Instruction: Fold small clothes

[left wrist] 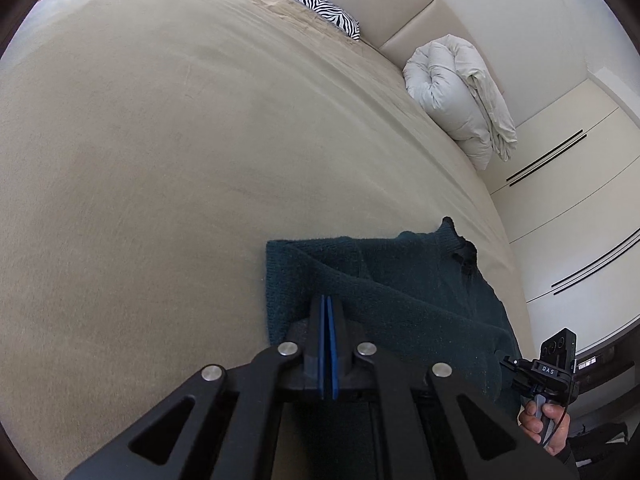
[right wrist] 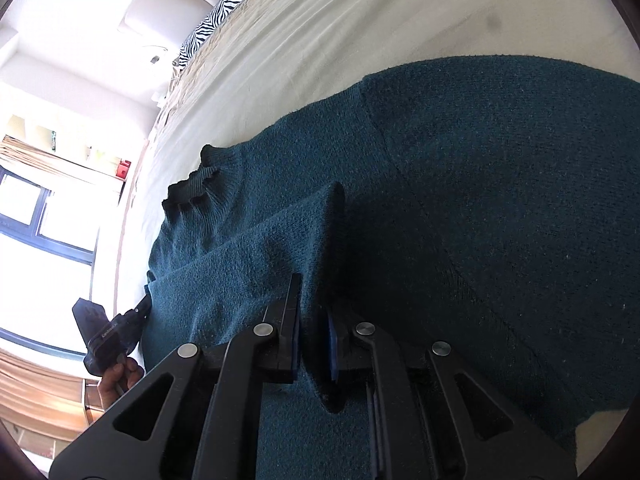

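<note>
One dark teal sweater (left wrist: 400,292) lies flat on a beige bedspread (left wrist: 160,160), near the edge of the bed closest to the cameras. In the left wrist view the left gripper (left wrist: 328,308) sits directly over the sweater's near left part, its two blue pads pressed flat together with no cloth showing between them at the tips; the knit spreads out ahead of it and to its right, the ribbed collar (left wrist: 460,240) at the far right corner. A diagonal fold runs across the sweater from the far left corner toward the right. In the right wrist view the right gripper (right wrist: 316,312) is closed on a raised ridge of the same sweater (right wrist: 480,200): a pinch of teal knit stands up between its two jaws, which are held slightly apart by the cloth, and a folded strip climbs away from the fingers to a peak just ahead. Here the collar (right wrist: 196,184) lies to the left of the gripper, and the wide body of the garment fills the right side. Each view catches the other tool at the sweater's edge, with the person's hand (left wrist: 544,424) around its handle. Counted: one sweater, two grippers, one zebra-print pillow (left wrist: 308,0) by the padded headboard (left wrist: 400,12), and one rolled pale duvet (left wrist: 456,92) leaning there too.
</note>
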Action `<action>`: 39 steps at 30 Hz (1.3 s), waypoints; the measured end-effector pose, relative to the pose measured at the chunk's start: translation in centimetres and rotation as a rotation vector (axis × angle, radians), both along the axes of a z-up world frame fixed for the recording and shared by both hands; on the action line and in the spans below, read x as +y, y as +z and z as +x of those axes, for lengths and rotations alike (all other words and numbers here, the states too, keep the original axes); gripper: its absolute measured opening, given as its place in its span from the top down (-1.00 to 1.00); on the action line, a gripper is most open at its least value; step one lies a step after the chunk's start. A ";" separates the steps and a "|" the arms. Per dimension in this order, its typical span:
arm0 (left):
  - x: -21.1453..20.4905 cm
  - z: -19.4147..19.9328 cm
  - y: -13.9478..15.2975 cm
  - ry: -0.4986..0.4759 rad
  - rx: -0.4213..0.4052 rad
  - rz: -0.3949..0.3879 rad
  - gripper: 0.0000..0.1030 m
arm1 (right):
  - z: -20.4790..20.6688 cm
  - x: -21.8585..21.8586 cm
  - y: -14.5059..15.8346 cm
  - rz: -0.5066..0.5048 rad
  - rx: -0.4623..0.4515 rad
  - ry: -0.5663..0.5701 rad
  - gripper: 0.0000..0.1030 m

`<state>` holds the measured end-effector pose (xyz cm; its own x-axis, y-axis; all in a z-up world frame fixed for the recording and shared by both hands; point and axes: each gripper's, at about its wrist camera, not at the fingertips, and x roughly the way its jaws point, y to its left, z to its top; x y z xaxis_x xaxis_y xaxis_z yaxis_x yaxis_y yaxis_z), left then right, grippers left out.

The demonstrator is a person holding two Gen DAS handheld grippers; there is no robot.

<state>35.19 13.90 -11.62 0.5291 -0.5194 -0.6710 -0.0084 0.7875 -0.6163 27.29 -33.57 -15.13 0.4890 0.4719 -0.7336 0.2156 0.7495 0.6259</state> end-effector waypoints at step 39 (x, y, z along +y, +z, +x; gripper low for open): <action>-14.2 -16.0 8.8 -0.191 -0.266 0.217 -0.61 | -33.1 -25.5 1.8 0.242 -0.221 -0.854 -0.41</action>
<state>19.19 -0.34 -2.85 0.6069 -0.4864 -0.6286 0.2881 0.8717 -0.3964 -5.81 -59.09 -13.34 0.8598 0.0141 -0.5104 0.4935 0.2336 0.8378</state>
